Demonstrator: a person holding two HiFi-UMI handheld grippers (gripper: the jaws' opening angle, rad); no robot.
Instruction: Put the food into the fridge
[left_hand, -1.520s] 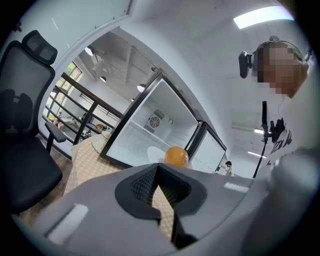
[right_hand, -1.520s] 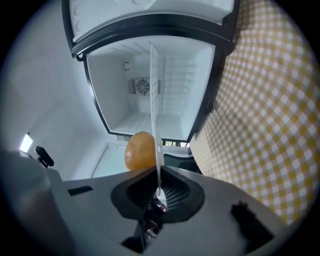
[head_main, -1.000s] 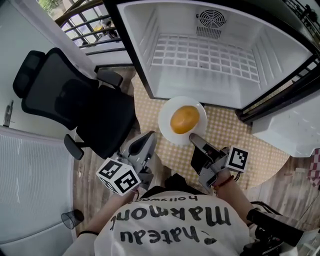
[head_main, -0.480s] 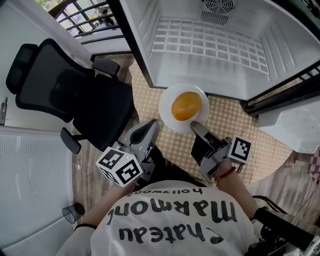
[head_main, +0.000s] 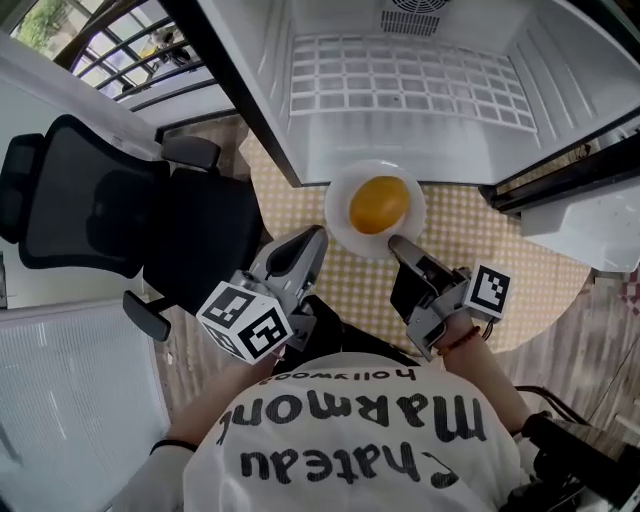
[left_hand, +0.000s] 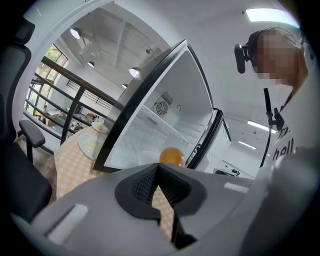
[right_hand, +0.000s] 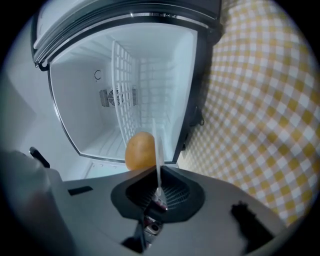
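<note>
While the fridge (head_main: 400, 140) stands open with its wire shelf (head_main: 400, 80) bare, the head view shows the white plate (head_main: 340, 215) carrying the round orange-yellow food (head_main: 379, 203) just in front of the opening, above the checked bench (head_main: 470, 230). The right claw (head_main: 400, 245) grips the plate by its near rim. The left claw (head_main: 312, 240) hovers beside it, apart from the plate, next to the black office chair (head_main: 100, 210).

From the left gripper view, that claw's jaws are pressed together with nothing between them; the food and plate sit beyond them against the lit fridge interior.

From the right gripper view, the jaws are clamped on the plate's rim, seen edge-on as a thin white line running up from the pads, with the food just beside it and the shelf straight ahead.

Judging by this, the food is picked up and brought to the doorway but not yet inside. What remains is to slide the plate onto the shelf, let go and withdraw.
</note>
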